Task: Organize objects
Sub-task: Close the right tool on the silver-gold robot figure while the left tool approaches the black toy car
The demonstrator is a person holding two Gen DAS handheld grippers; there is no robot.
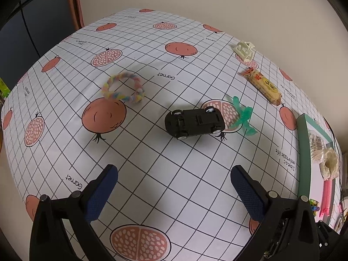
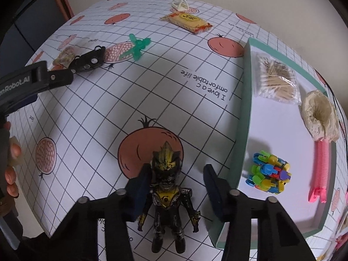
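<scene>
The right gripper is straddling the action figure, jaws standing apart with the left pad just beside the head and the right pad well clear of it; nothing is clamped yet; the figure is lying flat on its back on the counter, just beside the green wall of the tray; my read is that the pick is the step in hand, and doing it well means centring the jaws on the torso rather than the spiky head, since the head is narrower and likely to slip; closing squarely on the chest and lifting straight up should be enough to clear the tray wall; the figure itself is looking glossy black with yellow on the crest and chest, arms spread, legs pointing toward the camera; over on the other side the left gripper is hovering with jaws wide apart and empty, facing the toy car that is lying wheels-up on the counter, with the green plastic piece just beside it
</scene>
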